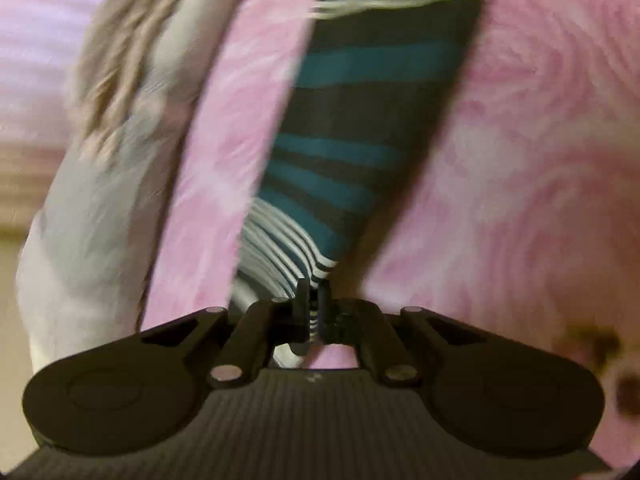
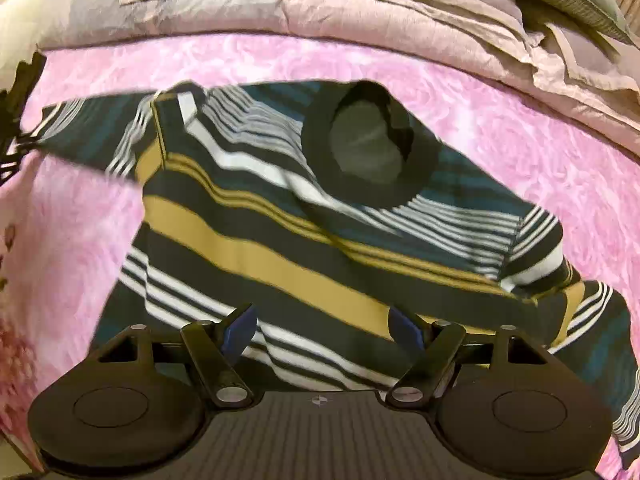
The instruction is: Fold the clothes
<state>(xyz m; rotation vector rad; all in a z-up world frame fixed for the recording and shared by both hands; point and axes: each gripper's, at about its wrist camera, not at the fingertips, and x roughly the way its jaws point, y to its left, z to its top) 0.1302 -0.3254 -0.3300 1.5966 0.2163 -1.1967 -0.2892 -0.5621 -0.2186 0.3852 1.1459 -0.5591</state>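
The left gripper (image 1: 313,304) has its jaws drawn nearly together, pinching a white-striped edge of the striped sweater (image 1: 344,152) between the fingertips. From that pinch the fabric runs straight ahead of the jaws as a long narrow band of dark and teal stripes, with a further cluster of pale stripes at its far end. The pink blanket (image 1: 520,160) lies on both sides of the band, and a grey-and-beige cloth (image 1: 100,168) sits off to the left of the jaws; this view is blurred. The right gripper (image 2: 322,326) has its jaws spread wide and holds nothing; the blue-padded fingertips (image 2: 240,326) stand apart above the lower body of the striped sweater (image 2: 280,240), which spreads out ahead of and between the jaws on the pink blanket (image 2: 520,140). The dark round collar (image 2: 368,148) lies ahead and slightly right of the jaws, one sleeve stretches out ahead-left, and folded mauve bedding (image 2: 320,4) lies beyond.
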